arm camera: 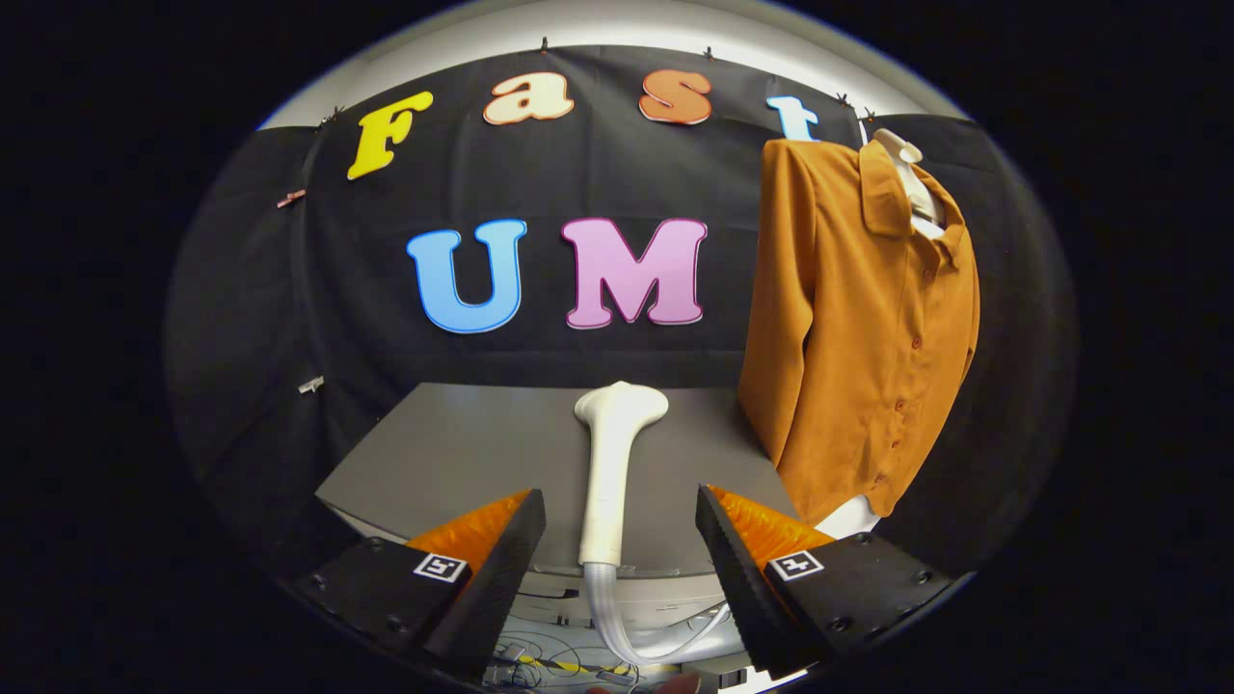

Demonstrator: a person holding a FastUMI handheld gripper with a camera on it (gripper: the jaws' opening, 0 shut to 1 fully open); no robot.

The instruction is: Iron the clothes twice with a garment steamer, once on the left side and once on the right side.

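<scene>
Gripper (620, 540) fingers spread wide apart, holding nothing, a square marker on each finger base. Between the fingers, not touched by either, the garment steamer (611, 463) lies on the tabletop (453, 453). Steamer handle reaches to the near edge of the tabletop, roughly midway along it, and the flared head points toward the far edge. A clear ribbed hose (617, 627) leaves the handle end, drops below the near edge and curves off toward the right finger. Gap on both sides between steamer handle and finger pads (501, 559).

Grey tabletop runs back to the black cloth wall (289, 318). Left part of the tabletop bare.

Orange shirt (858, 328) hangs upright at the right side of the tabletop, beyond the right finger, near the far right corner. Shirt is buttoned down the front, collar up top, one sleeve hanging down on its left side. It sits over a white form (906, 159) that shows at the neck and again below the hem. Shirt and steamer apart, not touching.

Below the near edge, a tangle of cables (540, 665) on the floor area, partly hidden by the fingers.
</scene>
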